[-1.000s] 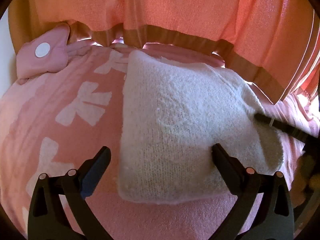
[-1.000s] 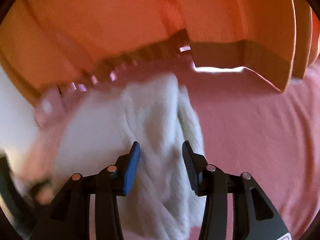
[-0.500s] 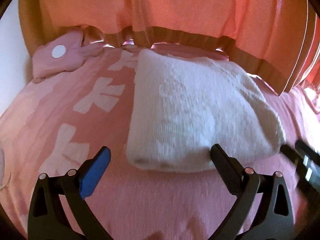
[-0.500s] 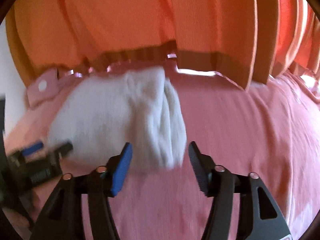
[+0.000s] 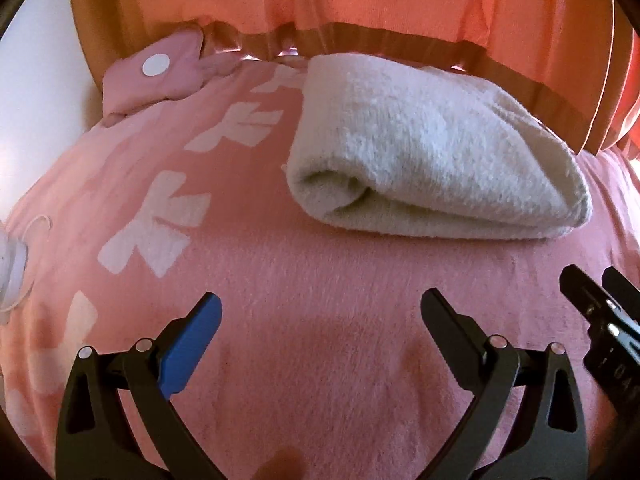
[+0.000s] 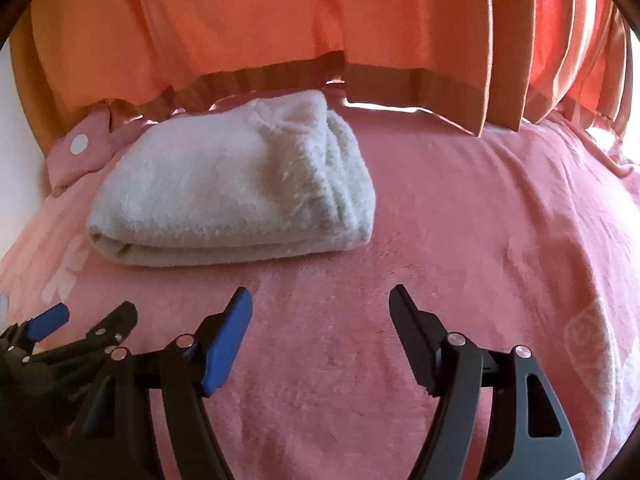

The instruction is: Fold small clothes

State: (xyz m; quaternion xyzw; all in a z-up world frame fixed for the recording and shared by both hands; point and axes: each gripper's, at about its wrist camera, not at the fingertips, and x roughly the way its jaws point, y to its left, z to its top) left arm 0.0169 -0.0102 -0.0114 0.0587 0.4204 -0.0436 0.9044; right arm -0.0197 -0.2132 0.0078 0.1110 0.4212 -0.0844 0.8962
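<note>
Daylight glowed warm through the orange curtain point(image 6: 248, 20), glaring white under its hem. Both views were sharp, bowed by fisheye, with dark vignetted corners.

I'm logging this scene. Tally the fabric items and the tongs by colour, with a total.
White: 1, the folded knit garment
Pink: 2, the bedspread and the small pillow
Orange: 1, the curtain
Black: 2, the left tongs and right tongs, both open
Total: 6

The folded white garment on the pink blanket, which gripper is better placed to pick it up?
Left, marginally: the white garment lies almost straight ahead of the open left gripper, but off to the left of the open right gripper.
</note>
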